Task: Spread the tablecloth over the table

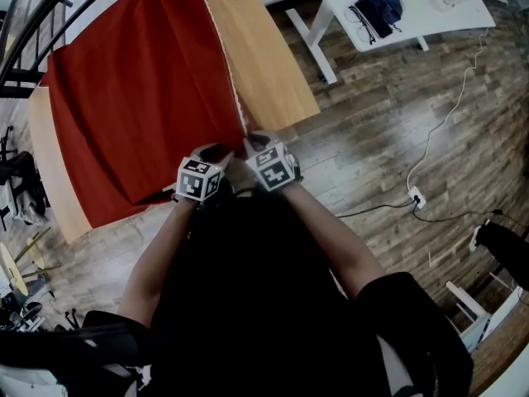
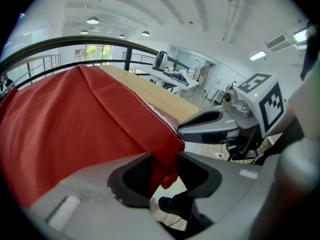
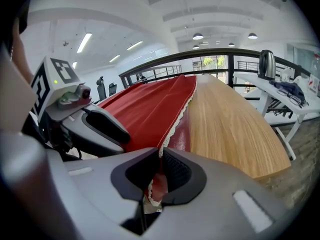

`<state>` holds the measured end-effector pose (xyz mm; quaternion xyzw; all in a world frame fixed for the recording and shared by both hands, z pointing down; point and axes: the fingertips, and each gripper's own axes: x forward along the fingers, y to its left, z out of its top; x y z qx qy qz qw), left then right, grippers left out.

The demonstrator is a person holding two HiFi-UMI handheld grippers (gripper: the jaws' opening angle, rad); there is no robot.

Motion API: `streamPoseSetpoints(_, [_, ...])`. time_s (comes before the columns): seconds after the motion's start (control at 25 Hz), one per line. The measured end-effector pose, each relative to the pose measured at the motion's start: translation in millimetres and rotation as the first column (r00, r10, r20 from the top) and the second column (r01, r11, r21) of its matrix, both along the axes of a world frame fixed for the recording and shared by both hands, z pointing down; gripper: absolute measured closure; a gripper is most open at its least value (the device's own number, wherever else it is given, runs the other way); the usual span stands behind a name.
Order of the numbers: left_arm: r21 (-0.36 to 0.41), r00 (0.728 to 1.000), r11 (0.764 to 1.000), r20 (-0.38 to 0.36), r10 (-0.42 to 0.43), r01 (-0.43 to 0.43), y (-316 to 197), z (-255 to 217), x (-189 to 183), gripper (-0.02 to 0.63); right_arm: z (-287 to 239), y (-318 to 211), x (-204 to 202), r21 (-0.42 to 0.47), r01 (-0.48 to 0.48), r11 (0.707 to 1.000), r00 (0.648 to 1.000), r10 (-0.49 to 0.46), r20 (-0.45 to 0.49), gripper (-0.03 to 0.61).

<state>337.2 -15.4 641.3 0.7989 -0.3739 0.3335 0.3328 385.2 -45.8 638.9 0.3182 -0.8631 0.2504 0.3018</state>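
Our right tongs (image 3: 159, 171) pinch the cloth (image 1: 140, 98), but our left tongs (image 2: 164, 171) stand open around it, so it could slip off the worktop (image 1: 264, 64).

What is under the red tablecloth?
The wooden table lies under the red tablecloth; its right part and a left strip are bare. The covered surface, and anything lying on it, cannot be seen.

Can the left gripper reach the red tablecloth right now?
Probably yes. A corner of the red tablecloth hangs between the open jaws of the left gripper, with nothing blocking it. The right gripper pinches its lacy edge.
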Motion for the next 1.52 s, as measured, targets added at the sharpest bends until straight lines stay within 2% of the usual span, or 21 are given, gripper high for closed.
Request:
streamPoseSetpoints(0.08, [0.001,1.0,1.0,0.002,-0.004,0.004,-1,0,1,0.451,-2,0,0,0.016,0.019,1.0,1.0,-0.019,0.001,0.569])
streamPoseSetpoints(0.16, [0.003,1.0,1.0,0.001,-0.013,0.013,-2,1,0,0.451,-6,0,3,0.023,0.017,1.0,1.0,-0.017,0.012,0.569])
streamPoseSetpoints(0.4, [0.015,0.998,0.998,-0.008,-0.063,0.063,-6,0,-6,0.445,-22,-7,33,0.028,-0.091,0.995,0.993,0.089,0.072,0.569])
streamPoseSetpoints(0.56, [0.01,0.997,0.997,0.0,-0.071,0.071,-6,1,-6,0.444,-28,-30,79,0.079,-0.174,0.982,0.984,0.171,0.046,0.569])
streamPoseSetpoints(0.76, [0.003,0.998,0.998,0.012,-0.069,0.069,-9,1,-6,0.46,-33,-77,162,0.17,-0.256,0.951,0.962,0.269,-0.052,0.569])
streamPoseSetpoints(0.92, [-0.006,0.998,0.999,0.02,-0.051,0.051,-8,0,-7,0.472,-29,-110,215,0.236,-0.248,0.939,0.94,0.292,-0.174,0.569])
streamPoseSetpoints(1.04, [-0.017,0.999,0.999,0.017,-0.047,0.047,-5,1,-7,0.476,-12,-121,240,0.236,-0.21,0.949,0.92,0.274,-0.282,0.569])
streamPoseSetpoints(1.16, [-0.013,0.998,0.999,0.023,-0.05,0.05,-3,4,-8,0.48,15,-113,244,0.184,-0.165,0.969,0.908,0.222,-0.354,0.569])
streamPoseSetpoints(1.24, [-0.012,0.999,0.999,0.034,-0.039,0.04,-1,3,-9,0.478,18,-105,240,0.17,-0.214,0.962,0.917,0.258,-0.304,0.569])
streamPoseSetpoints(1.36, [0.012,0.998,0.999,0.042,-0.045,0.045,0,-3,-13,0.481,7,-96,235,0.163,-0.311,0.936,0.926,0.337,-0.167,0.565])
streamPoseSetpoints(1.44, [0.031,0.997,0.997,0.037,-0.067,0.066,-4,-6,-16,0.491,6,-92,228,0.141,-0.322,0.936,0.933,0.339,-0.118,0.495])
streamPoseSetpoints(1.52, [0.048,0.995,0.994,0.031,-0.095,0.093,-11,-9,-18,0.491,6,-90,222,0.119,-0.317,0.941,0.94,0.328,-0.096,0.465])
